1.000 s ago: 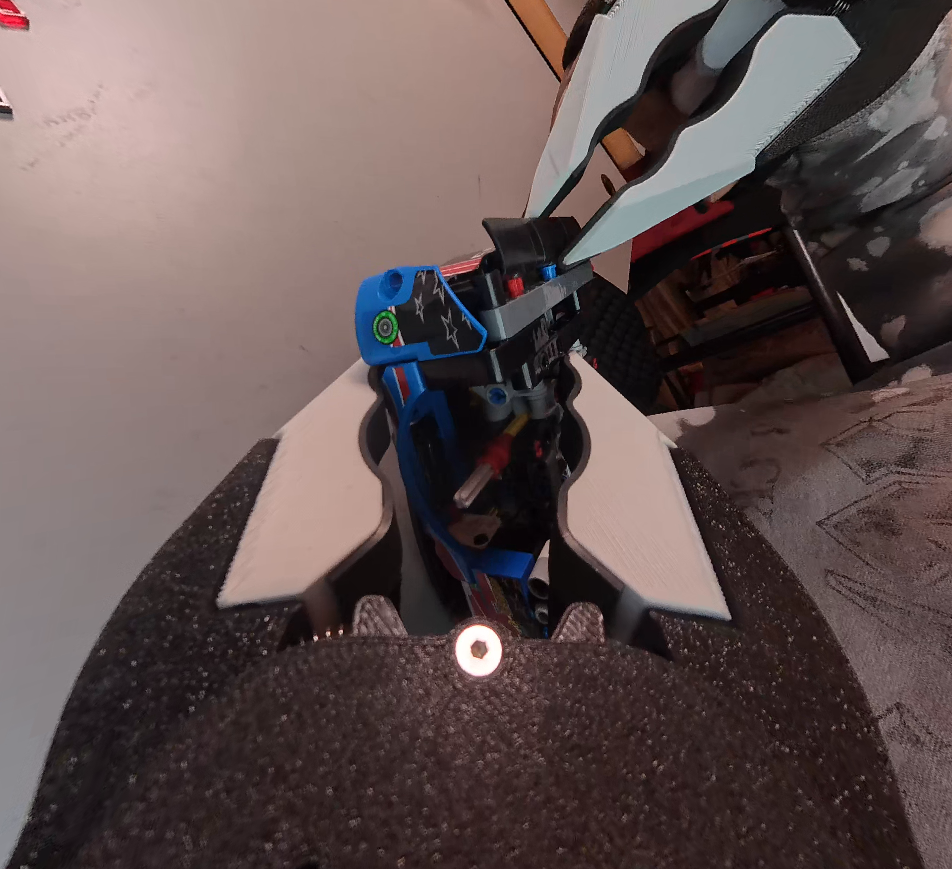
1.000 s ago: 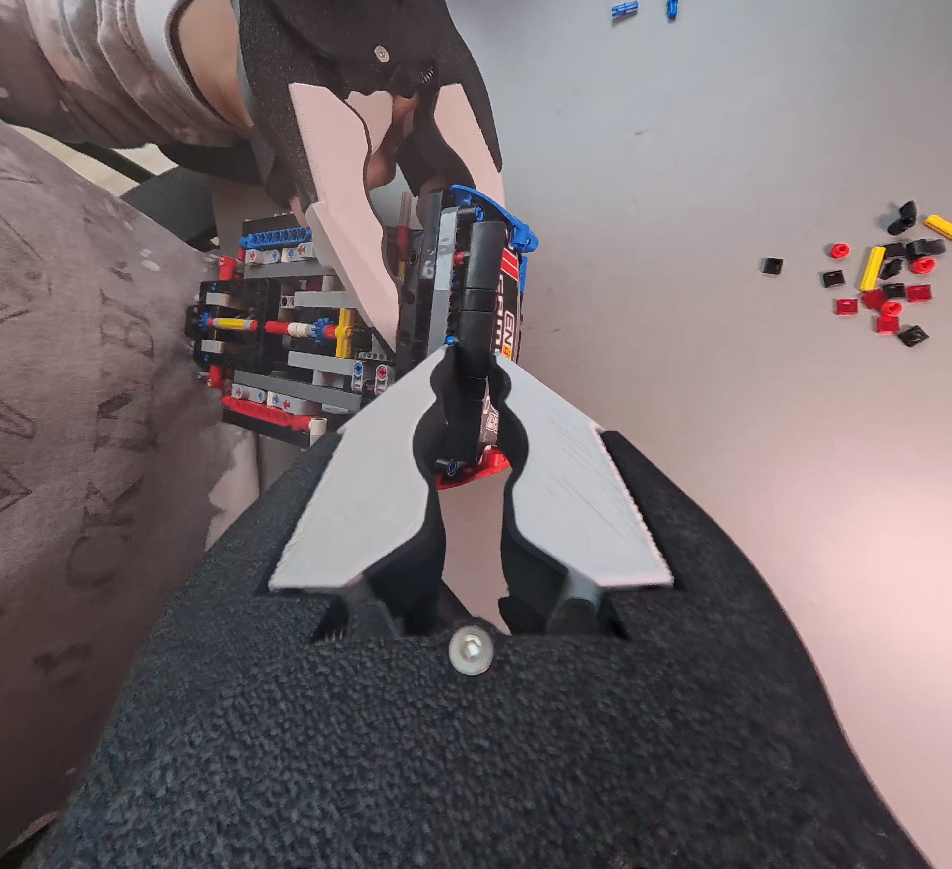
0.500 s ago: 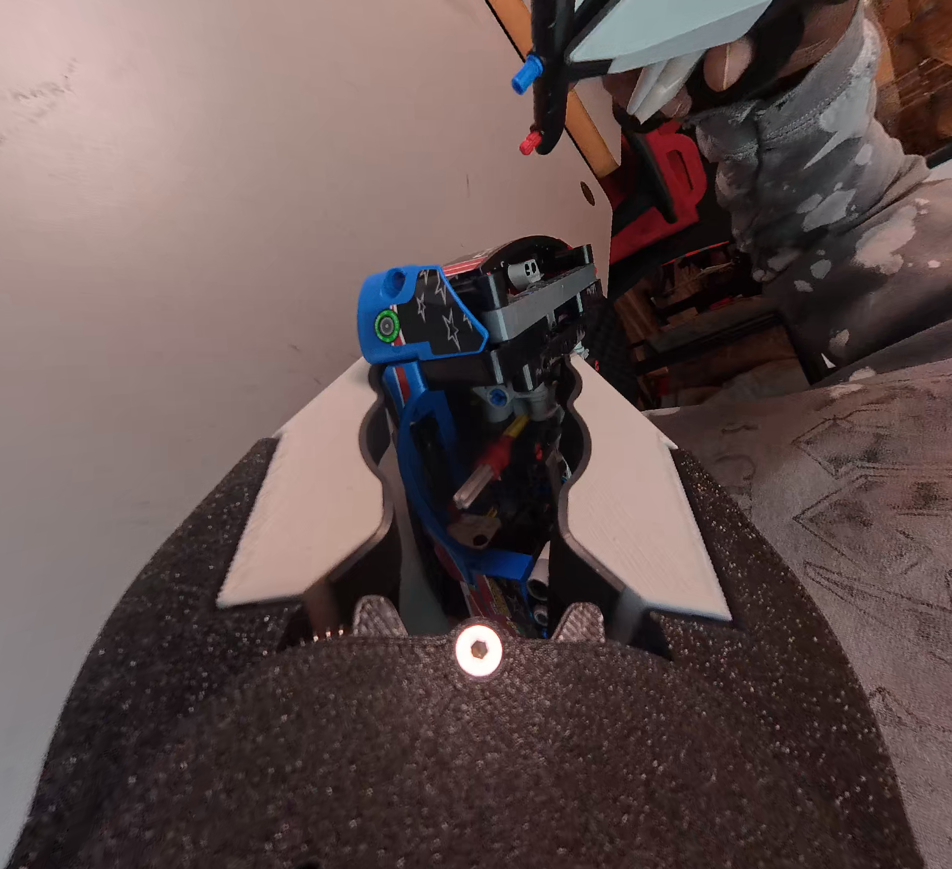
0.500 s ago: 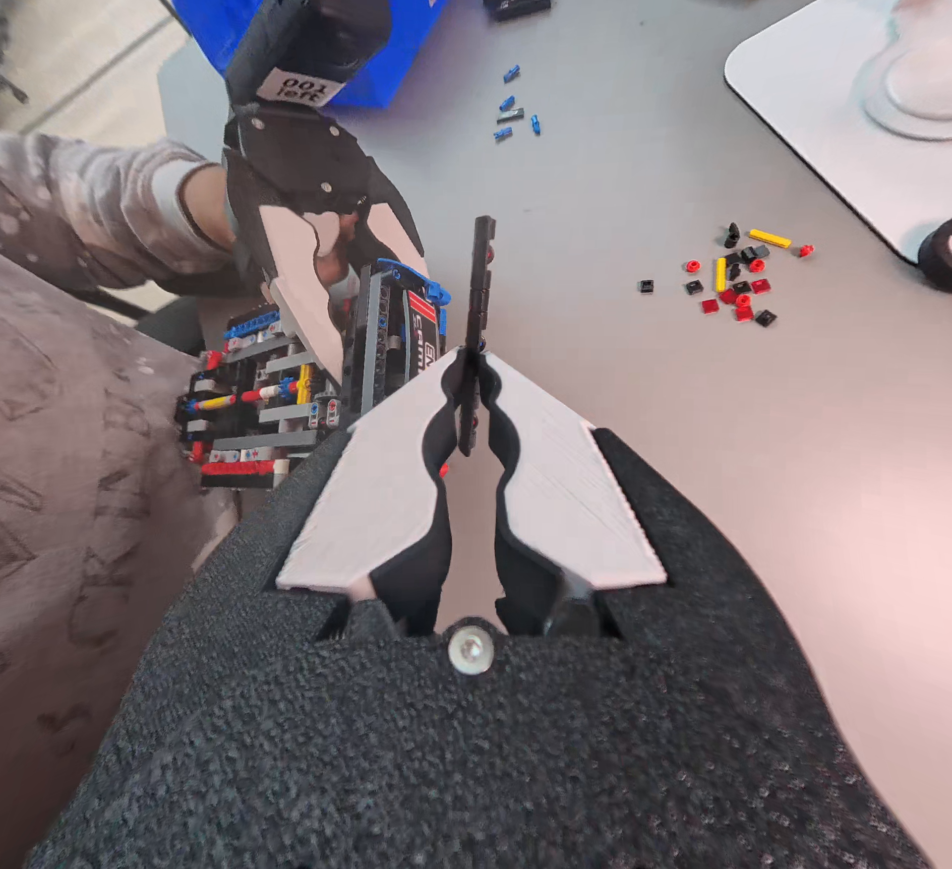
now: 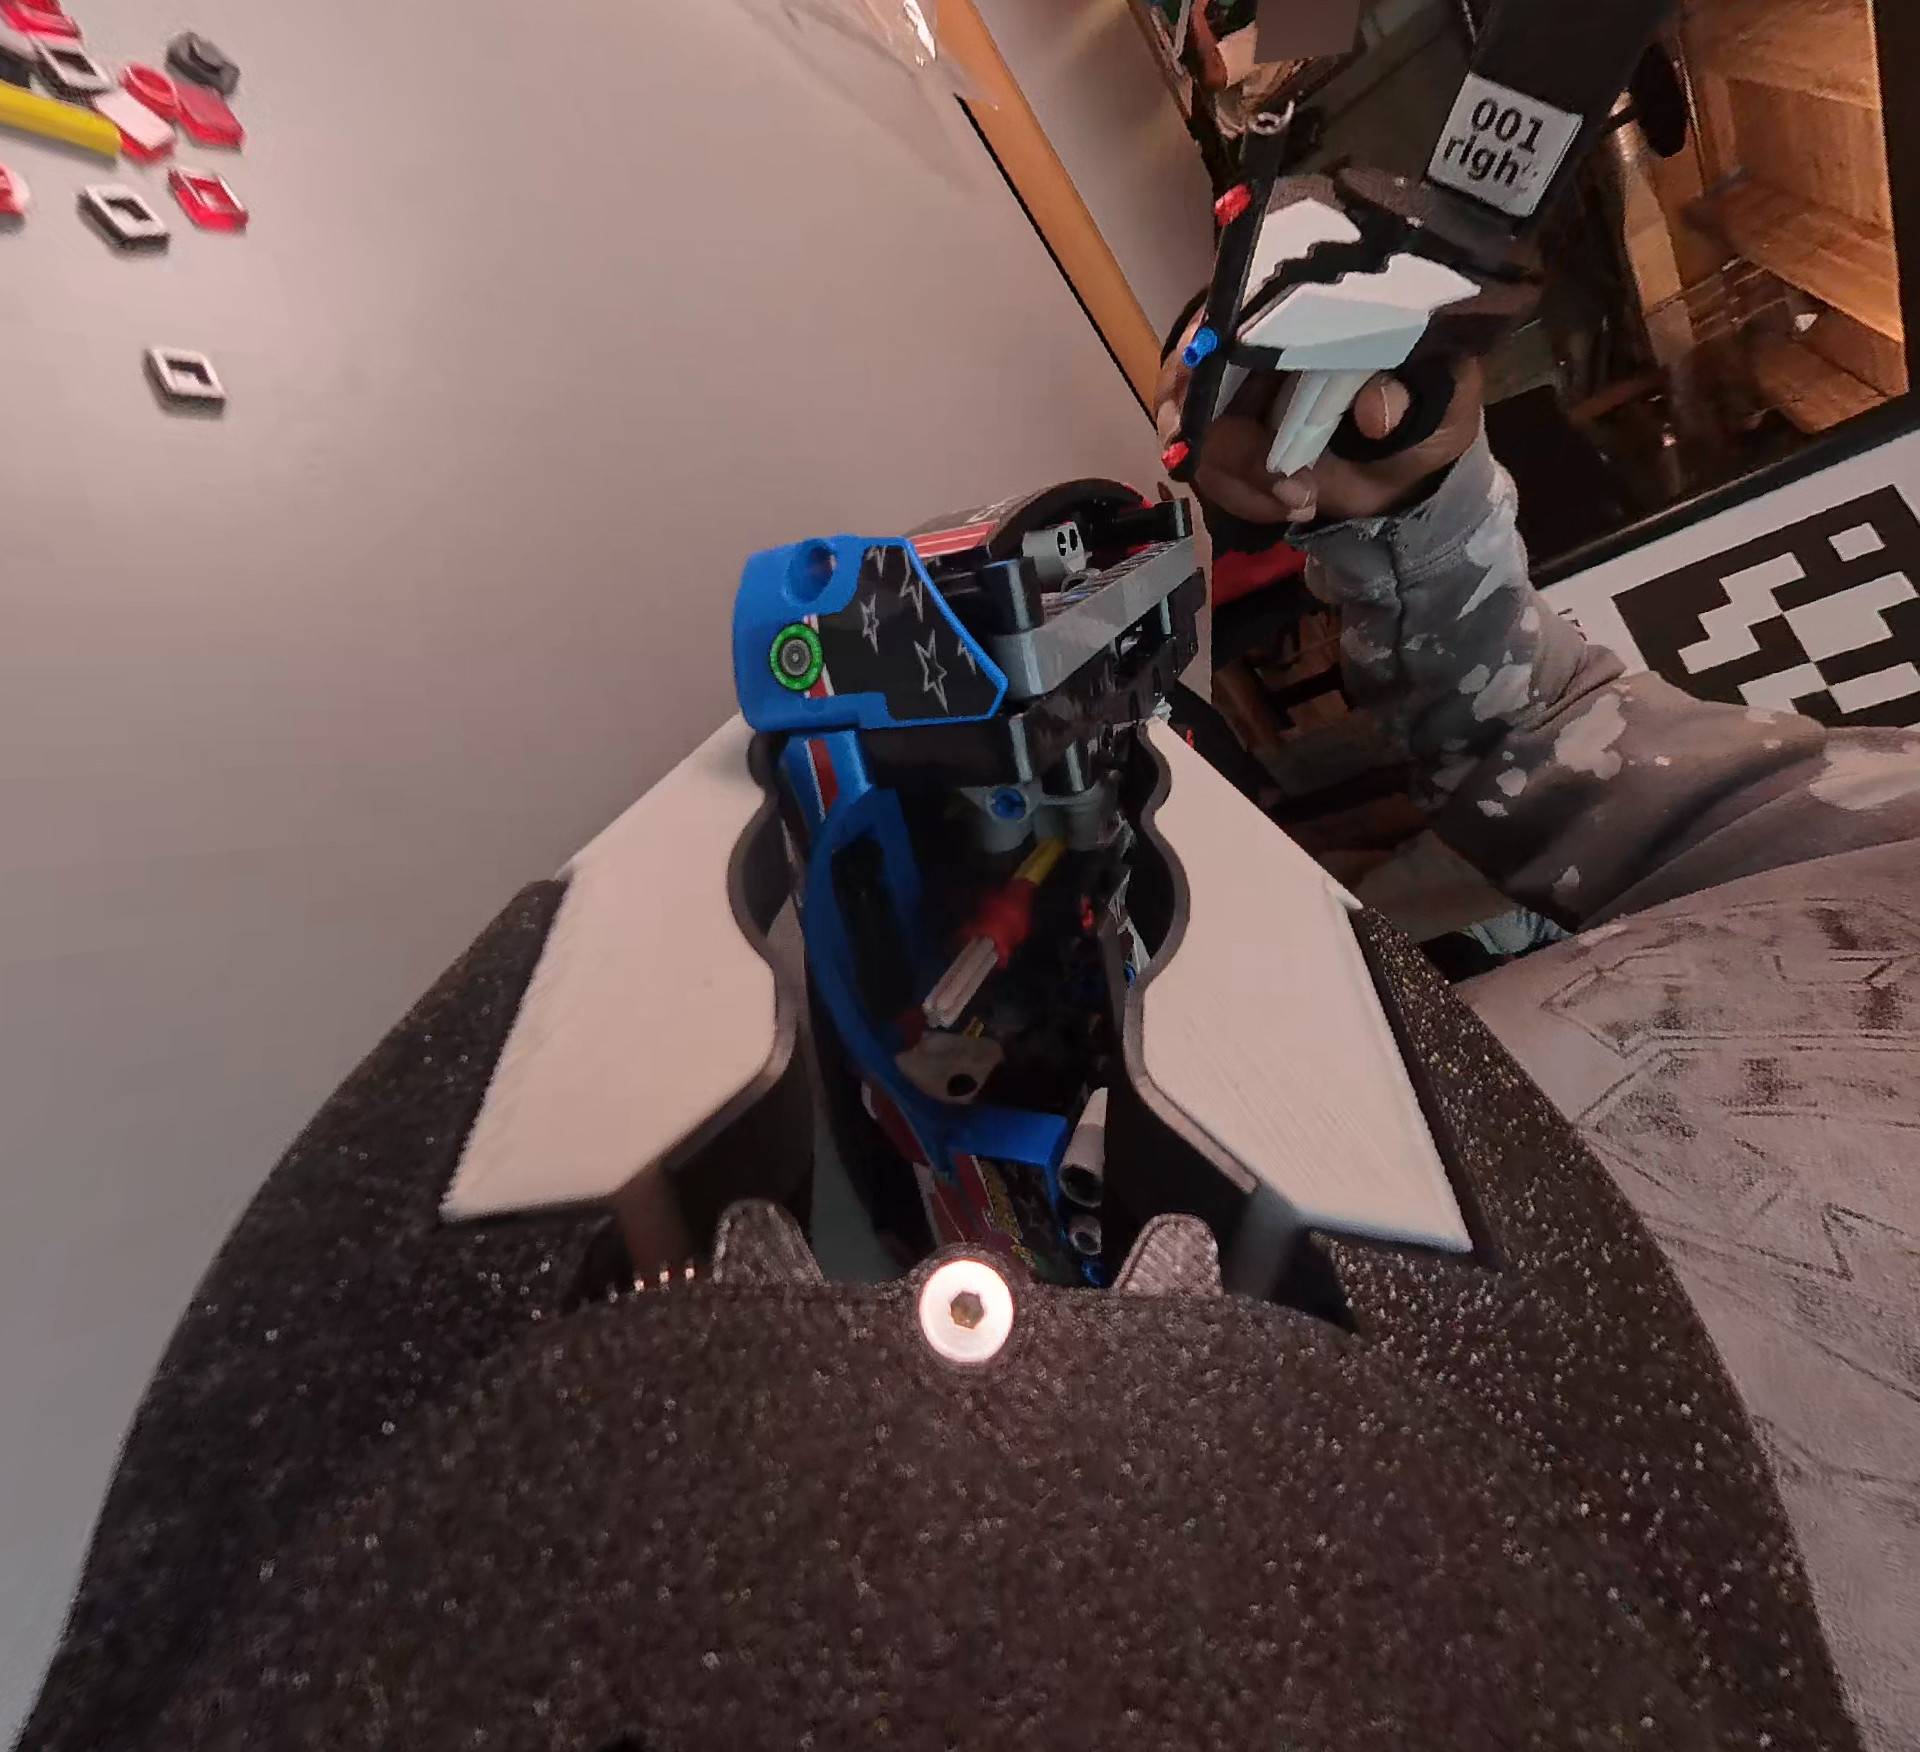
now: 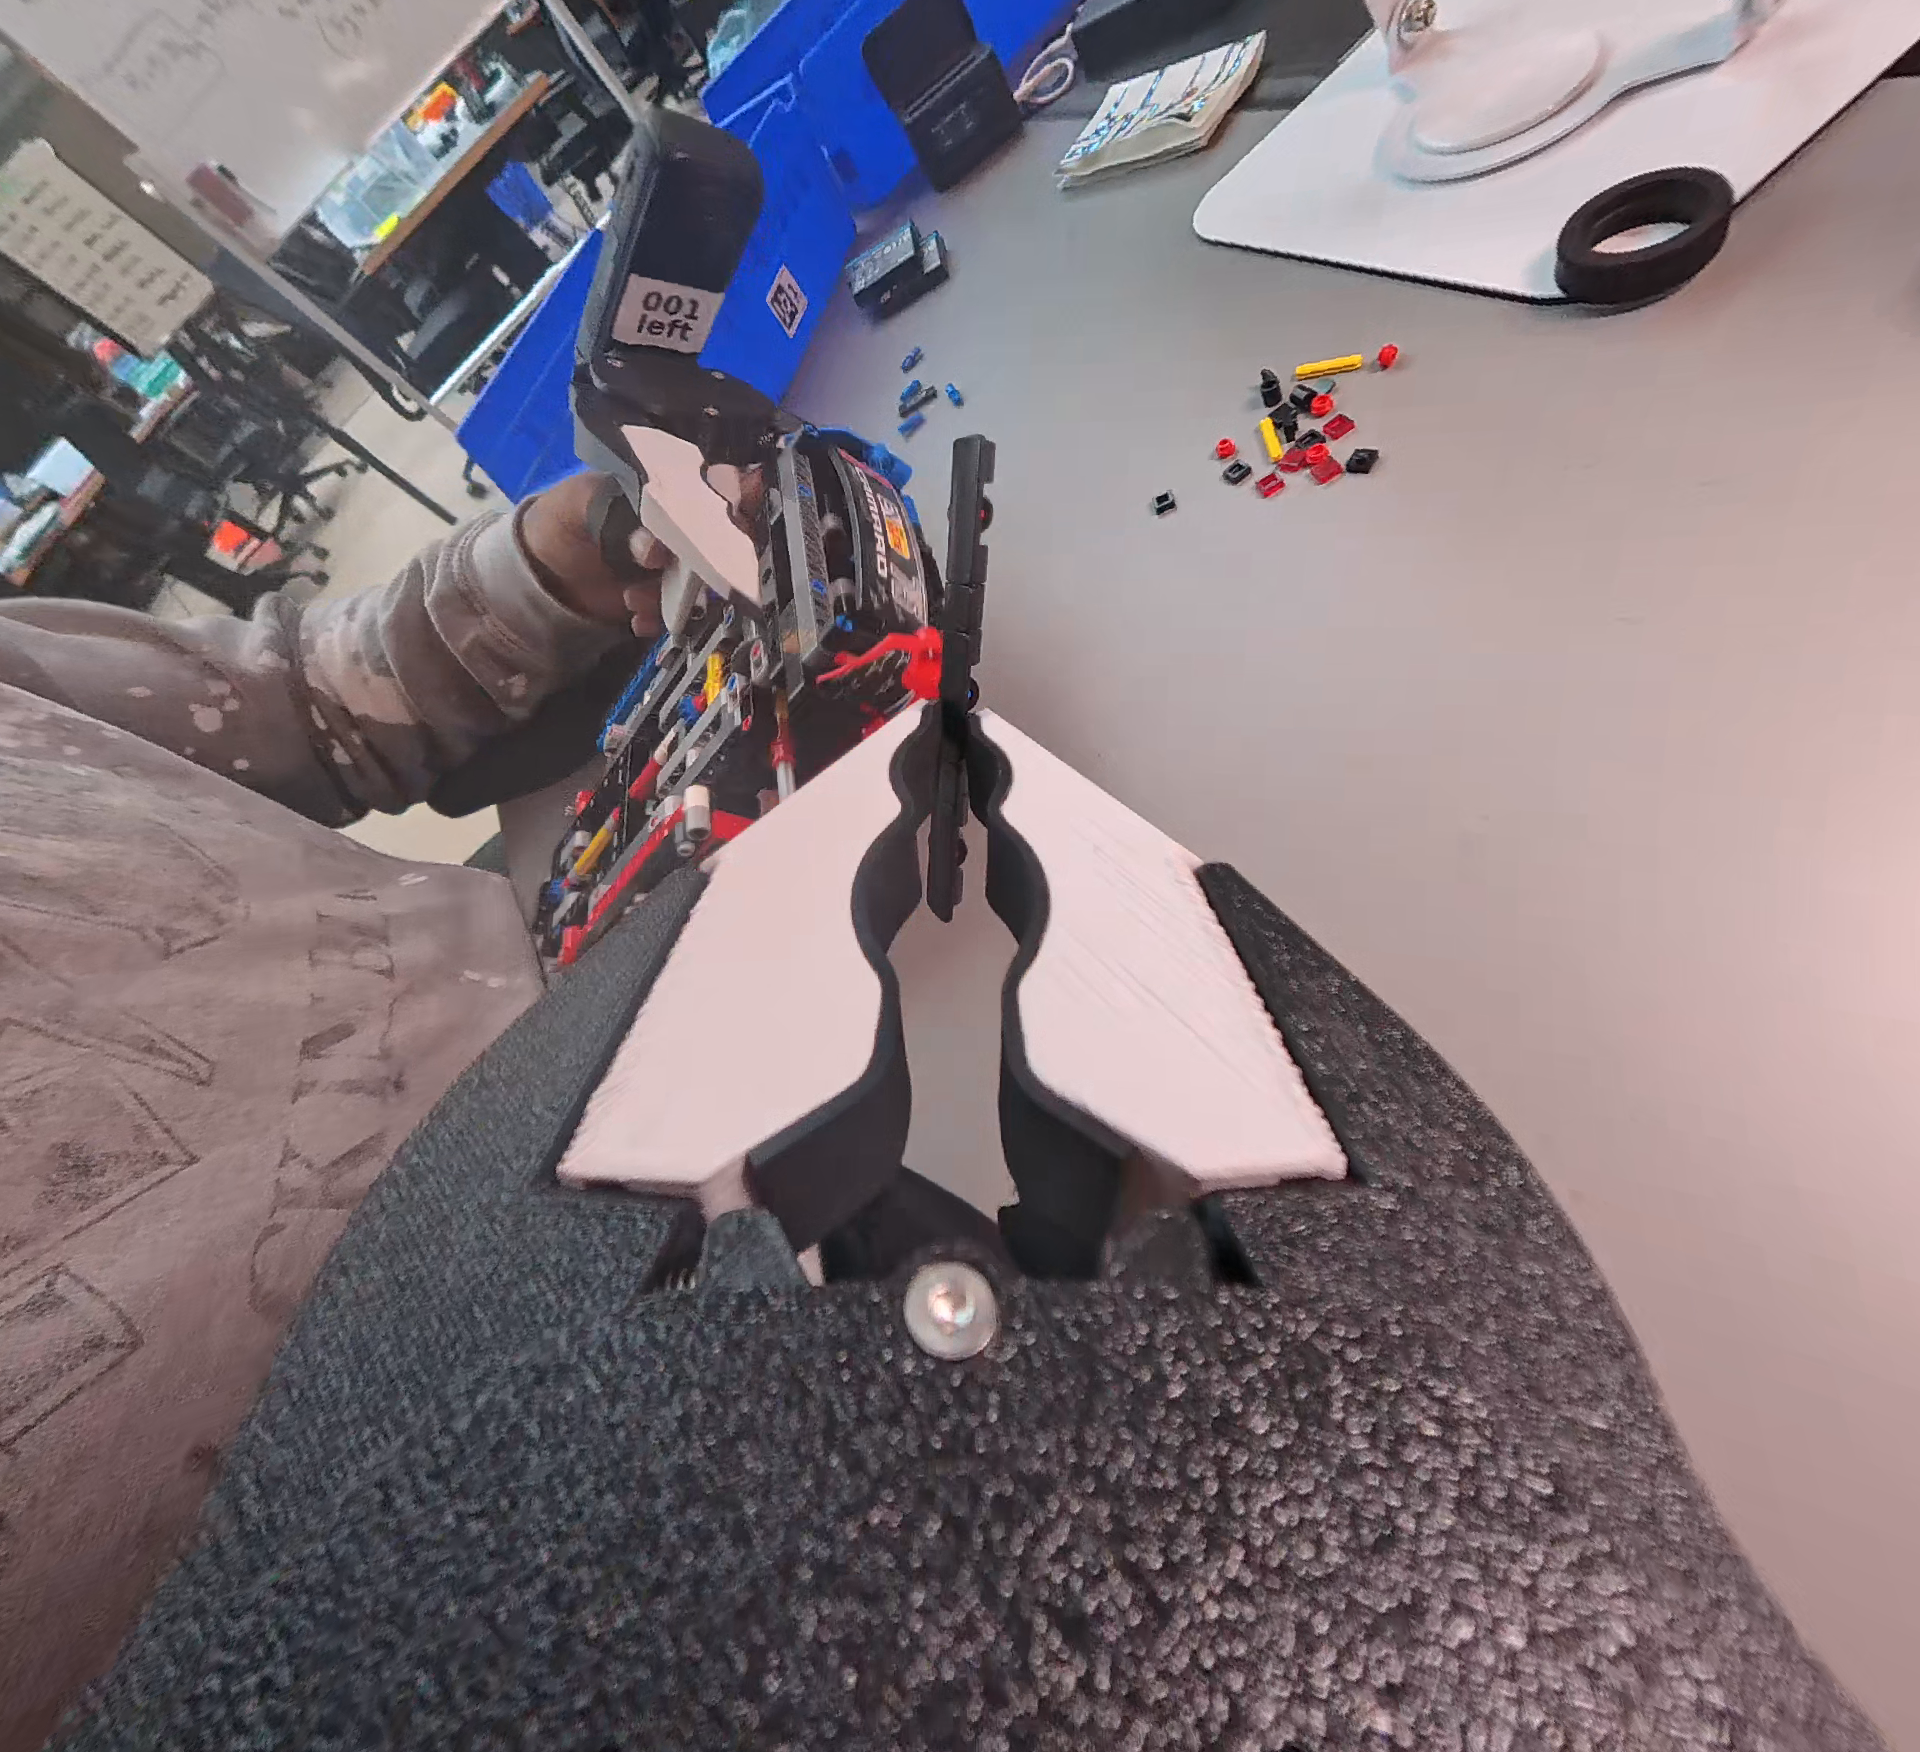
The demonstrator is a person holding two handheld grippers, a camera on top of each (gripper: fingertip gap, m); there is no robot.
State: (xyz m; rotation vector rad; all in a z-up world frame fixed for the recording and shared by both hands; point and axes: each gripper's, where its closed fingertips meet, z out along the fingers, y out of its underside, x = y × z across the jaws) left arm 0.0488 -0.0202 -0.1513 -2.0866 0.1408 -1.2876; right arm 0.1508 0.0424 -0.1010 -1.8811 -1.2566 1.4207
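Above the grey worktop [image 6: 1558,767], the left gripper [image 5: 951,757] clamps a brick-built toy car [image 5: 935,767], while the right gripper [image 6: 951,715] pinches a thin black beam [image 6: 961,580] just beside it.

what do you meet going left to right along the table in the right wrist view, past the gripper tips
blue bin → toy car model → black beam in the right hand-held gripper → pile of small red, black and yellow pieces → black rubber tyre
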